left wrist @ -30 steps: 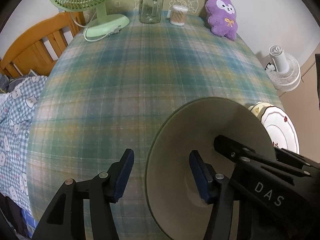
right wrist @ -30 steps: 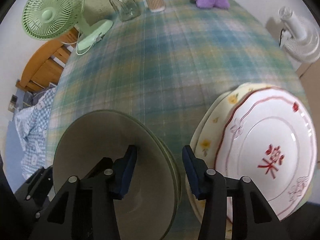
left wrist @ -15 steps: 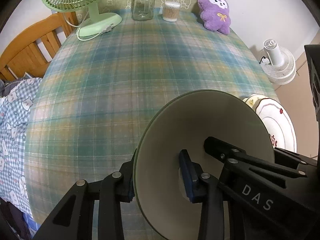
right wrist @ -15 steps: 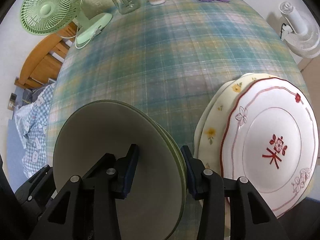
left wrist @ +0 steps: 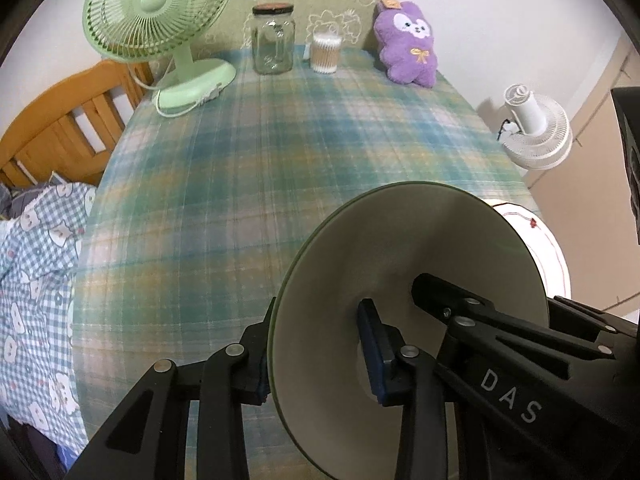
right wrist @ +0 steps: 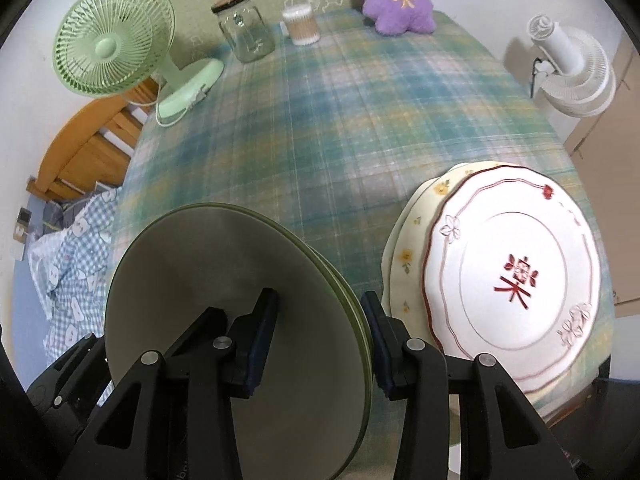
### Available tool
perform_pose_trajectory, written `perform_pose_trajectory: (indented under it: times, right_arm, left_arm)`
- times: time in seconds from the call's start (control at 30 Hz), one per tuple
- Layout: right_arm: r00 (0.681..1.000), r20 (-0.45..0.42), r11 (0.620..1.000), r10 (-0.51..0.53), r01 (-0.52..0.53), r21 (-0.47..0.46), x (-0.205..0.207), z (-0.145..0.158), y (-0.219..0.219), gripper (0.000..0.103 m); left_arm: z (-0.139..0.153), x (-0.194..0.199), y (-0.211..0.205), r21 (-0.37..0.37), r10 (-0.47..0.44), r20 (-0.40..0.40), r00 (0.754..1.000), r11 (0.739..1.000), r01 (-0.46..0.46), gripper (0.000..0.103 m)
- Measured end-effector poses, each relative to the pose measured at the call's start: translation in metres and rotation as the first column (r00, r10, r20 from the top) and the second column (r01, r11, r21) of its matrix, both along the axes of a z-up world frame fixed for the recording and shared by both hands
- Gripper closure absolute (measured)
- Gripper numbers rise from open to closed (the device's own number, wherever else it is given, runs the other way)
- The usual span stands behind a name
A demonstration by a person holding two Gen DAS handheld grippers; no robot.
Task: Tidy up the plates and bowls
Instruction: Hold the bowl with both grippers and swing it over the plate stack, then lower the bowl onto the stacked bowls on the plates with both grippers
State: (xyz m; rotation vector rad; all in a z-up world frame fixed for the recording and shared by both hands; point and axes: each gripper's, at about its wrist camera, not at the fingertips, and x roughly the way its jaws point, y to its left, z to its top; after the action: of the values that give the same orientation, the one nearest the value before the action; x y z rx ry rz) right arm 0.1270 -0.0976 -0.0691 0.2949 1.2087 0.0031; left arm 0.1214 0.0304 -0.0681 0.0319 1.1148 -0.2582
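Note:
A stack of pale green bowls (left wrist: 400,264) stands at the near edge of the plaid table; it also shows in the right wrist view (right wrist: 224,280). My left gripper (left wrist: 316,360) is shut on the stack's left wall, one finger inside and one outside. My right gripper (right wrist: 320,332) is shut on its right wall, again one finger inside and one outside. To the right lies a white plate with a red pattern (right wrist: 516,276) on a cream flowered plate (right wrist: 408,256); the white plate's edge shows in the left wrist view (left wrist: 548,252).
At the table's far end stand a green desk fan (left wrist: 160,24), a glass jar (left wrist: 274,40), a tub of cotton swabs (left wrist: 326,54) and a purple plush toy (left wrist: 408,46). A white fan (right wrist: 572,68) is off the right side. A wooden bed frame (left wrist: 52,136) lies to the left.
My left gripper has closed from open onto the bowls' left wall. My right gripper has closed in on the right wall. Both views have tilted up, showing more of the far wall.

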Motion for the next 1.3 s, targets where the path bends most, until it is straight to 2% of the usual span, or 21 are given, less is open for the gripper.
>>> perform_pose_trajectory:
  times: [0.3, 0.6, 1.03, 1.3]
  right_arm:
    - [0.998, 0.032, 0.998, -0.058, 0.059, -0.004, -0.015, 0.023, -0.013, 0.057]
    - [0.998, 0.045, 0.999, -0.031, 0.031, -0.007, -0.013, 0.031, -0.041, 0.057]
    - [0.999, 0.04, 1.0, 0.007, -0.007, -0.014, -0.009, 0.034, -0.109, 0.057]
    - [1.0, 0.016, 1.0, 0.027, -0.026, -0.014, -0.006, 0.023, -0.144, 0.057]
  left_arm:
    - [0.02, -0.005, -0.013, 0.001, -0.047, 0.032, 0.998, 0.999, 0.047, 0.069]
    - [0.027, -0.012, -0.039, -0.004, -0.015, 0.055, 0.998, 1.0, 0.015, 0.069]
    - [0.029, -0.011, -0.106, -0.012, 0.03, 0.051, 0.998, 0.999, -0.03, 0.069]
    - [0.021, -0.009, -0.14, -0.011, 0.051, 0.027, 0.998, 0.999, -0.051, 0.069]
